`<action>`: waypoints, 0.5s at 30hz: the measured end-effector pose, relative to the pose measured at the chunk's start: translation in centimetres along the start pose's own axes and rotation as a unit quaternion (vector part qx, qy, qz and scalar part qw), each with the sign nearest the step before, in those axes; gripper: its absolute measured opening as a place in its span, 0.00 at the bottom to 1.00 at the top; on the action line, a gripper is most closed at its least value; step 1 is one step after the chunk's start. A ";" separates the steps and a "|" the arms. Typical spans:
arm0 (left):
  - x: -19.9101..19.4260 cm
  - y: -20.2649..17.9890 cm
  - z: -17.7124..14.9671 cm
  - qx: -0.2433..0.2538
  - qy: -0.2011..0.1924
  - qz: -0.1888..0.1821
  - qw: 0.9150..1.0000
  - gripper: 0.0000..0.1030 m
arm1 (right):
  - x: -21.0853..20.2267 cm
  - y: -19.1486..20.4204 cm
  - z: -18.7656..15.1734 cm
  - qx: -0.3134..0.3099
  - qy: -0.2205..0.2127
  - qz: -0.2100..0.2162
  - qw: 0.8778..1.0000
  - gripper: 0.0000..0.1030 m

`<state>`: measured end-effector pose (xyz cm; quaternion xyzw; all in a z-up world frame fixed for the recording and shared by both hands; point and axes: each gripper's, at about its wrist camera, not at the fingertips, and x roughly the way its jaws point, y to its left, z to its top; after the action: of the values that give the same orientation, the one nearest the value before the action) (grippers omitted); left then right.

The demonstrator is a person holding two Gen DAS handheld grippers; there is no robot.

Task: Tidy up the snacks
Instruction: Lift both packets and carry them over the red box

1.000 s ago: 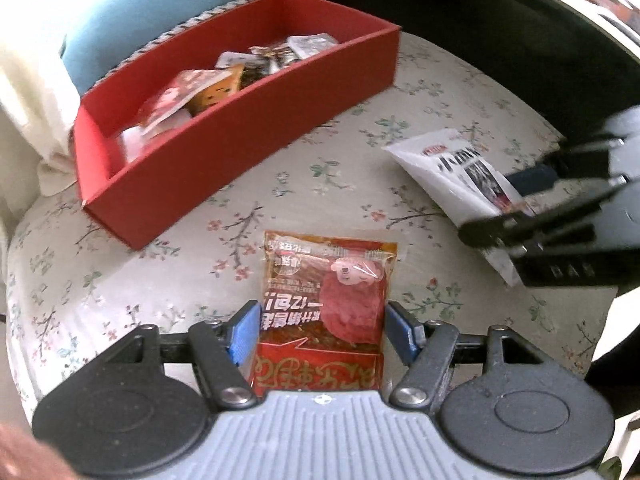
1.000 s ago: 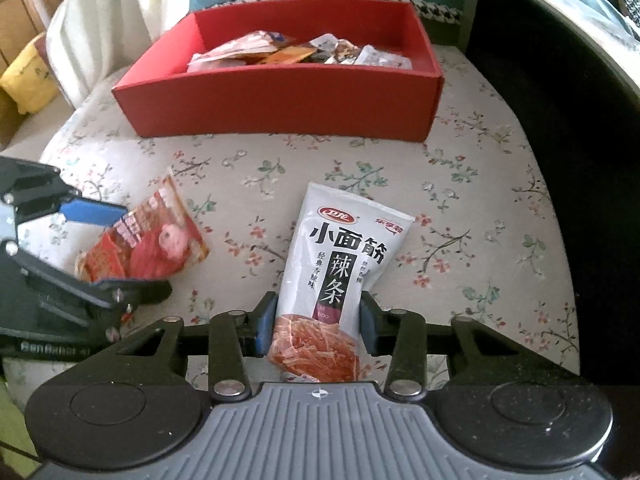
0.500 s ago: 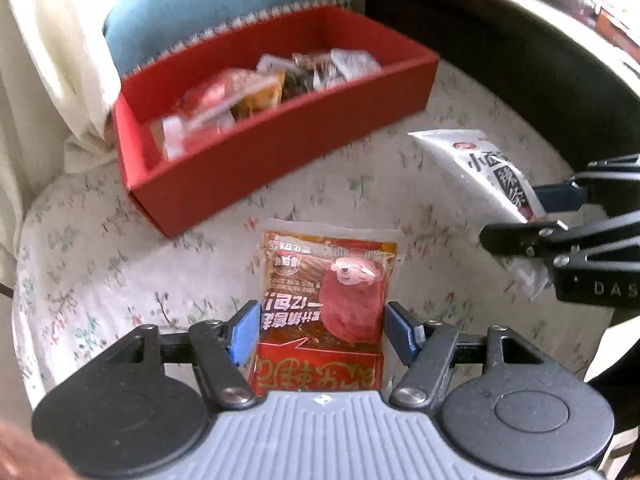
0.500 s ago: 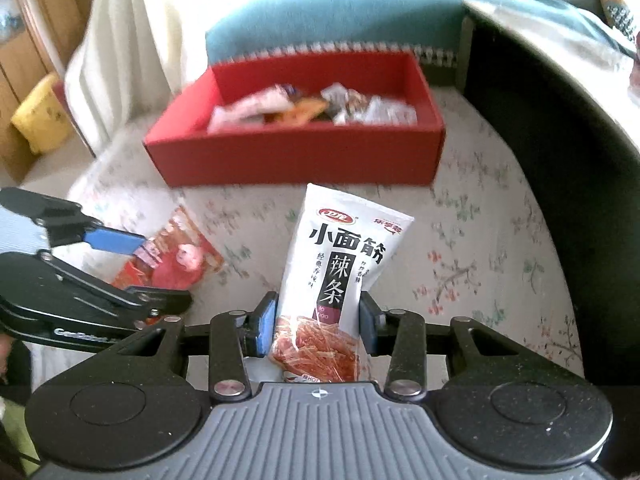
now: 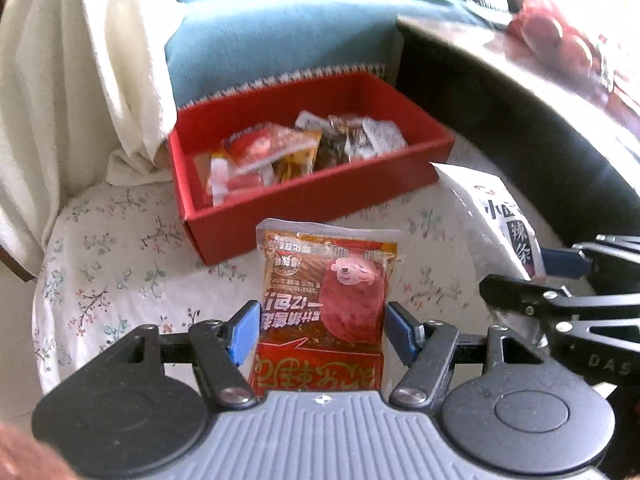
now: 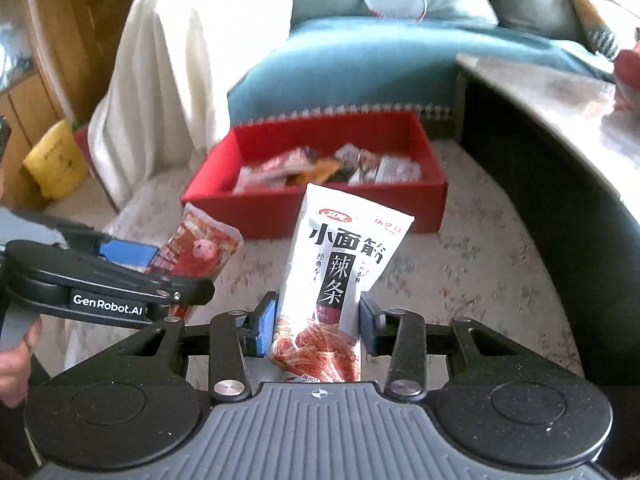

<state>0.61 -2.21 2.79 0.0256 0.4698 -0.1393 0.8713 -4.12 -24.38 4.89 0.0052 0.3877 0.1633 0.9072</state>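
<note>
The red box [image 5: 320, 184] sits toward the far edge of the floral cushion [image 5: 120, 264], against the blue sofa [image 5: 280, 40], already part full of small packets. It looks like stiff card with low walls, light enough that a careless drop against a wall could nudge it, so I judge the packs should go in from above.

My right gripper [image 6: 318, 320] is clamped on the white pack [image 6: 344, 264], pads pressing its sides near the lower end, the pack lifted clear of the cushion and leaning toward the box. It is a soft, light foil pouch, slippery and easily crumpled; held low like this its top may flop, so a hold nearer the middle would steady it better.

My left gripper [image 5: 320, 332] is clamped the same way on the red pack [image 5: 324, 300], across its lower half, print upside down to me. It looks flat, thin and limp, and light enough for a gentle pinch.

The left view shows the box's left end and the packets piled there, and the right gripper side-on. The right view shows the sofa cushions, a yellow bag [image 6: 56, 160] by the wooden cabinet, and my hand [image 6: 16, 356] on the left gripper.
</note>
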 end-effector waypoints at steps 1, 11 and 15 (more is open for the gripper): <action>-0.3 0.0 0.2 -0.007 -0.008 -0.001 1.000 0.59 | -0.4 0.1 0.2 0.000 -0.013 -0.001 1.000 0.48; -0.8 -0.2 2.1 -0.025 -0.039 0.005 0.999 0.59 | -1.2 0.3 2.6 -0.008 -0.078 -0.021 0.997 0.48; -0.9 0.0 2.8 -0.033 -0.048 0.007 0.998 0.59 | -1.1 0.1 3.8 -0.002 -0.097 -0.024 0.995 0.48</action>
<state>2.43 -2.53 5.07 -0.0067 0.4313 -0.1183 0.8944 -2.18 -24.22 8.32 0.0094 0.2975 0.1410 0.9442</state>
